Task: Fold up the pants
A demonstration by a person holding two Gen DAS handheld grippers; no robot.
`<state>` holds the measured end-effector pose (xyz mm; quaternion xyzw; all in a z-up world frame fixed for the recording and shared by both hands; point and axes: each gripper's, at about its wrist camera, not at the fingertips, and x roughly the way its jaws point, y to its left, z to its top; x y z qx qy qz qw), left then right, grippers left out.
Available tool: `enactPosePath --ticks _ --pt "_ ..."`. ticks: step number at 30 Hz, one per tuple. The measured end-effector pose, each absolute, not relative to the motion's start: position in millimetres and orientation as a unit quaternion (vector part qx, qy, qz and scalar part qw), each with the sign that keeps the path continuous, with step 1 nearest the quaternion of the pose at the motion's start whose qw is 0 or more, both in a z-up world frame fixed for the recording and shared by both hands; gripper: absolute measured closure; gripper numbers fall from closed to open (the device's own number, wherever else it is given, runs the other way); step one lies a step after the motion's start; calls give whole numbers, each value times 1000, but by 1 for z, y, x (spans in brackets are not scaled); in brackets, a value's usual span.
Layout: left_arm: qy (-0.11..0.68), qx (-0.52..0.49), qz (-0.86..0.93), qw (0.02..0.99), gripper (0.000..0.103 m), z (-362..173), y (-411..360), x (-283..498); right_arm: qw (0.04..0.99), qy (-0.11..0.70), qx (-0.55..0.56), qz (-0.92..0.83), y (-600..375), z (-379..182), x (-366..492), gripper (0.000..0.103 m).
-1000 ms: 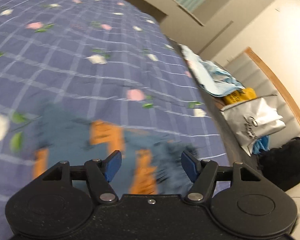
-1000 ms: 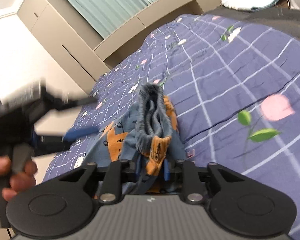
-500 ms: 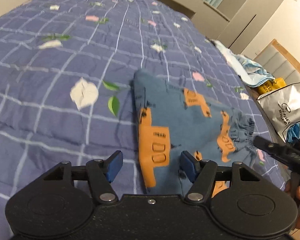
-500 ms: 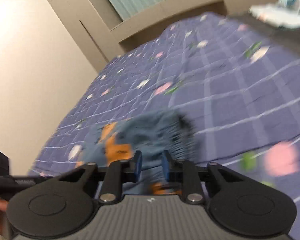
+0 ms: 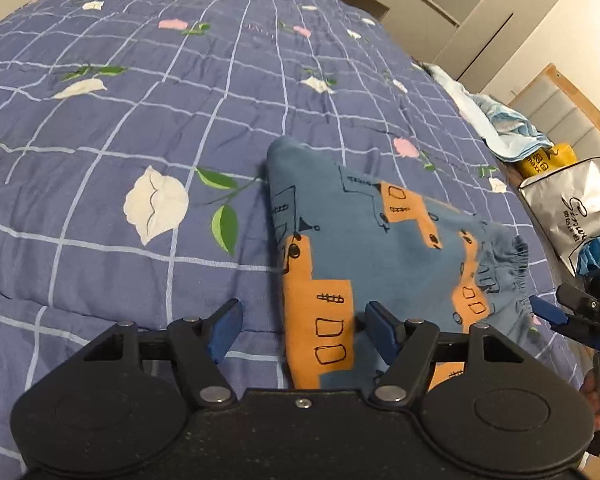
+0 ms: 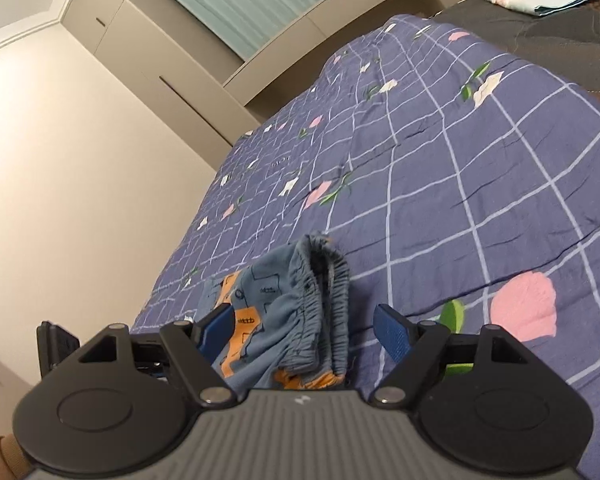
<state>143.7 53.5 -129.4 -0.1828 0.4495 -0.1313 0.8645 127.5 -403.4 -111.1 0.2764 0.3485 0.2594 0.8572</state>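
The pants (image 5: 384, 256) lie on the bed (image 5: 140, 120), in the lower centre-right of the left wrist view, already doubled into a compact, roughly triangular stack. The step in hand appears to be a release after a fold.

Right tool (image 6: 304, 330): jaws wide, having just been opening. The gathered waistband (image 6: 332, 280) stands between the pads, but neither pad presses on it; the left pad lies close against the cloth.

Left tool (image 5: 298, 330): jaws wide, nothing held. The near edge of the pants lies between the pads, apart from the left one and close to the right one.

Materials: the pants are soft knit cloth, blue with orange blocks and thin black line drawings. The waistband is elasticated and ruffled, and stands up in a loop instead of lying flat. The bed cover is a quilted purple fabric with a white grid and flower print, lightly creased.

Next move, as a judgement: flatten the raised waistband, then take the near edge for a further fold if one is required.
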Motion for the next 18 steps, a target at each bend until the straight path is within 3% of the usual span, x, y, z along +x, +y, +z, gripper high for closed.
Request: enactPosePath --ticks 12,14,16,18 --pt "458 -185 -149 857 22 -136 53 154 817 389 319 280 -403 -140 156 17" --pt "455 -196 -156 855 19 -139 55 156 810 391 332 284 -406 -143 161 16" --pt "447 -219 -172 850 6 -143 56 158 804 391 342 291 -406 -144 165 13" --pt "441 -228 -184 848 4 -146 55 159 801 392 342 297 -404 -145 167 10"
